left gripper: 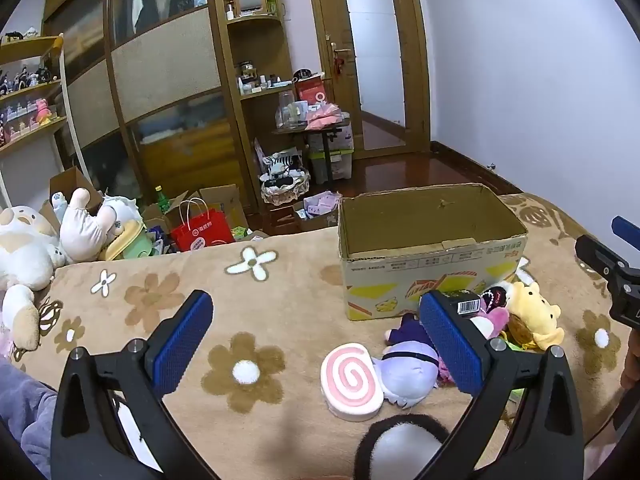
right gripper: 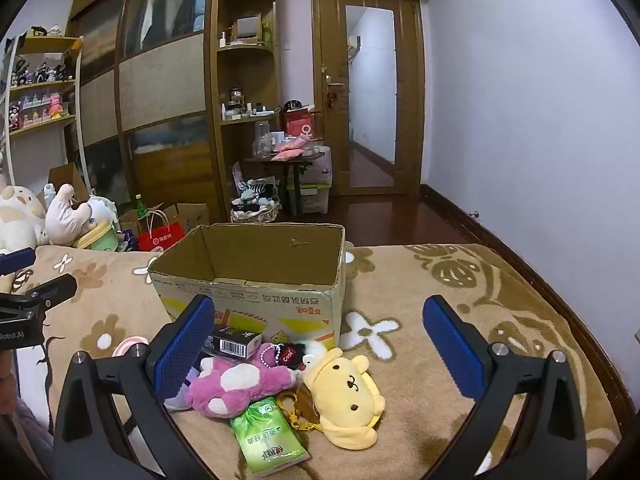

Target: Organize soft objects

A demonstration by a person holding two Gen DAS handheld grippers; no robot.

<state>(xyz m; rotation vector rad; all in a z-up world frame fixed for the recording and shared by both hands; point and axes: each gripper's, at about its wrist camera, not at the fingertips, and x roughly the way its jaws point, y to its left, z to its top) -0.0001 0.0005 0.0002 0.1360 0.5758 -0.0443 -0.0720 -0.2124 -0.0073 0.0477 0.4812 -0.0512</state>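
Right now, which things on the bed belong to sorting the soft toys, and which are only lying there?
For the job:
- cardboard box, empty
- yellow dog plush
- pink plush
- purple doll
- pink swirl cushion

Just lying about:
- green packet
- black carton

On the bed: 1 open cardboard box (right gripper: pixel 256 280). Small soft toys in front of it: 1 yellow dog plush (right gripper: pixel 344 392), 1 pink-and-white plush (right gripper: pixel 236 384), 1 lavender-haired doll (left gripper: pixel 408 368), 1 pink swirl cushion (left gripper: pixel 352 380), 1 black charm w/ "Cool" tag (right gripper: pixel 290 354). Also 1 green tissue pack (right gripper: pixel 268 436), 1 black barcoded carton (right gripper: pixel 234 342). 2 grippers: left gripper (left gripper: pixel 316 336), right gripper (right gripper: pixel 320 340).
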